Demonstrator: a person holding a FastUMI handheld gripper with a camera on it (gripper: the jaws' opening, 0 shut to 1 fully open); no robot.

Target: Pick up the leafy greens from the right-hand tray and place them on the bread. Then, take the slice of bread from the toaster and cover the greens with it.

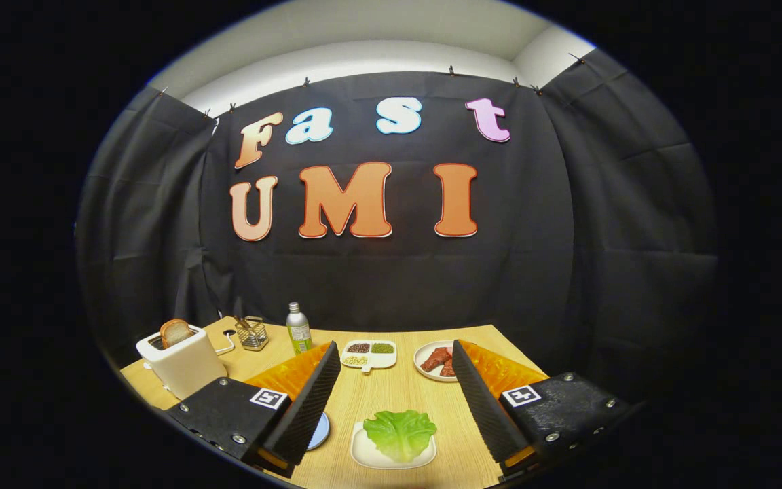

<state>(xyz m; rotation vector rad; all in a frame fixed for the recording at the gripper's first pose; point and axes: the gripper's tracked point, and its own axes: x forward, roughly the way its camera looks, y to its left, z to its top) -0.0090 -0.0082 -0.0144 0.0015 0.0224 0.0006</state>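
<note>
Green lettuce leaf (400, 432) lies on its white tray (364, 454), untouched, between my fingers and low toward six o'clock, so I judge nothing is done yet: greens still to lift, bread still to fetch. The slice of bread (175, 332) stands in the toaster (184, 363) out at ten o'clock. A blue plate (320, 430) peeks from behind my left finger; whether bread lies there I cannot tell. My gripper (391, 401) hangs above the wooden table (391, 394), level and tipped slightly down, fingers spread wide, holding nothing.

Bright desk, dark booth, sharp picture.
Light falls from above onto the desk (391, 401); soft shadows sit under things, the cloth wall stays dim, and fisheye bending curves everything toward the rim.
</note>
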